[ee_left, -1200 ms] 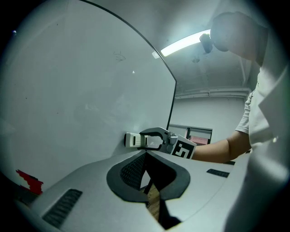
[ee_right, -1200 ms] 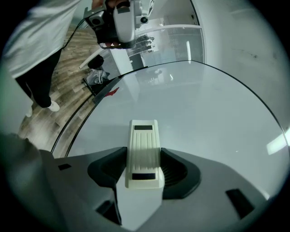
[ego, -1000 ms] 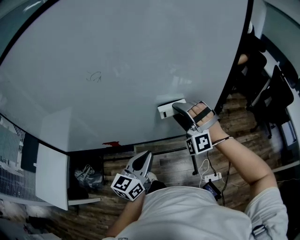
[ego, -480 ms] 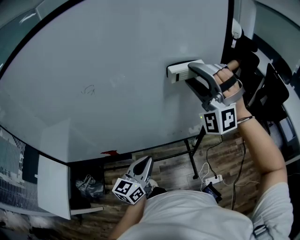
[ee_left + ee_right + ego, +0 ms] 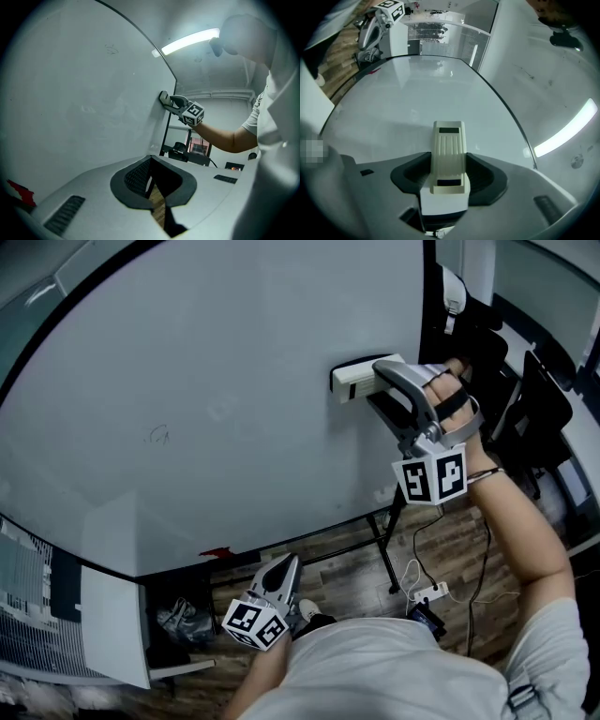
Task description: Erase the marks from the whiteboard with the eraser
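The whiteboard (image 5: 216,352) fills most of the head view. A small faint scribble (image 5: 160,435) sits at its left middle; the left gripper view shows that scribble (image 5: 111,48) high up. My right gripper (image 5: 361,381) is shut on the cream eraser (image 5: 353,377) and holds it against the board near its right edge. In the right gripper view the eraser (image 5: 449,157) lies between the jaws, flat on the whiteboard (image 5: 403,103). My left gripper (image 5: 284,568) hangs low below the board, shut, with nothing in it.
A red scrap (image 5: 215,552) lies at the board's lower edge. The board's black stand leg (image 5: 386,559) rises from a wooden floor with a power strip and cables (image 5: 431,592). Dark chairs (image 5: 534,399) stand to the right. A white cabinet (image 5: 112,615) is at lower left.
The right gripper carried the eraser up the board from its lower edge toward the upper right, then shifted slightly left. The left gripper stayed low.
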Available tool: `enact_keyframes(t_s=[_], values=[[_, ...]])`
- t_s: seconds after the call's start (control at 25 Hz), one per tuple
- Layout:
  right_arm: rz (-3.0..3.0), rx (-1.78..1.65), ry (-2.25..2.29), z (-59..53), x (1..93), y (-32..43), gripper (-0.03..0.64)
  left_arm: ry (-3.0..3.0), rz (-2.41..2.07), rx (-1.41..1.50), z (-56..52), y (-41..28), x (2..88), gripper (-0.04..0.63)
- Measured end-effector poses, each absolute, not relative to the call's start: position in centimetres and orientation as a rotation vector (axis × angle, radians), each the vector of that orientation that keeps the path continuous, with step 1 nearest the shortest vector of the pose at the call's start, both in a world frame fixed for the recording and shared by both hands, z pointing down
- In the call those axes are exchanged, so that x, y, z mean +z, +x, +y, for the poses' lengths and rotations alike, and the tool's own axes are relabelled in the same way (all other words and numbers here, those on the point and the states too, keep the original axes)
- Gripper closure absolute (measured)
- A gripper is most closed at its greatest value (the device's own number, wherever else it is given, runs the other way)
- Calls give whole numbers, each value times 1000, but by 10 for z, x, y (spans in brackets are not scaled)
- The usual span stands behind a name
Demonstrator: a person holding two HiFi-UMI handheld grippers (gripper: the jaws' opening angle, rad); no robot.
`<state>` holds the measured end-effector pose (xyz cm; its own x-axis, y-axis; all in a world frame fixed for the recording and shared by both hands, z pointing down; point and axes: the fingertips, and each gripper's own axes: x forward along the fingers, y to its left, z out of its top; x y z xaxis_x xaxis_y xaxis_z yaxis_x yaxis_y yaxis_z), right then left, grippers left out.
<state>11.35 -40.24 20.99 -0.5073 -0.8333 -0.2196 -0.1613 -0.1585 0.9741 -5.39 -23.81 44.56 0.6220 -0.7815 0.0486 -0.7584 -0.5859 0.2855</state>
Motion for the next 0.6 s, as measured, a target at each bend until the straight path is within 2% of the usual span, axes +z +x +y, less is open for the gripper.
enact_keyframes(t_s=[0.6], values=[[-1670, -1441, 826, -398, 459, 107, 374, 2583, -1246, -29, -229, -49, 449, 589]])
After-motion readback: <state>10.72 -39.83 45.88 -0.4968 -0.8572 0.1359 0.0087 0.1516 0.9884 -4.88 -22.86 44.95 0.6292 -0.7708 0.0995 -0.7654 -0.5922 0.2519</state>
